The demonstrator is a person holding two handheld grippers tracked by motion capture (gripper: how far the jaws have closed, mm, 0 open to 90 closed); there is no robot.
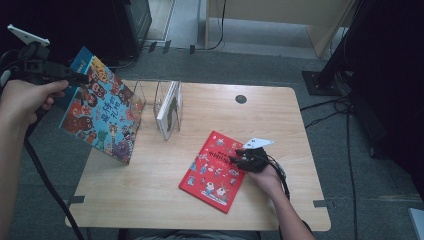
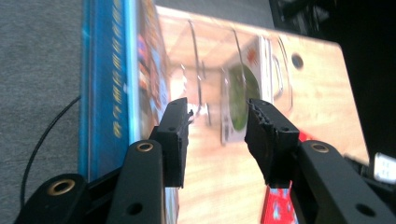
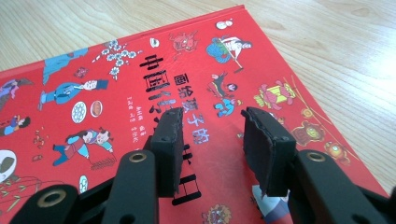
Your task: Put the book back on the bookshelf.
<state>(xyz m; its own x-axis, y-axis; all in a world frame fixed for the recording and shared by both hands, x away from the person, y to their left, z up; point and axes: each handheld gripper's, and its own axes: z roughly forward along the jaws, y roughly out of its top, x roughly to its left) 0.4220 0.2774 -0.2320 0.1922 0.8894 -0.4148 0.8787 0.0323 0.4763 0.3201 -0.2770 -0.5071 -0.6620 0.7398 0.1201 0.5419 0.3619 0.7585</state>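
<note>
My left tongs [image 1: 75, 77] stand spread beside the blue picture book [image 1: 100, 112], which leans at the counter's [image 1: 280, 115] left edge; my right tongs [image 1: 240, 156] (also spread) hover over the flat red book [image 1: 212, 172].

Left gripper [image 2: 217, 128]: matte black, two blocky fingers [image 2: 175, 140] with ribbed pads, brass-ringed screw holes on the arms. Right gripper [image 3: 212, 149]: same build, pad edges worn. Each carries a pale three-cornered plate and trails a black cable. Forearms bare, no sleeves.
</note>
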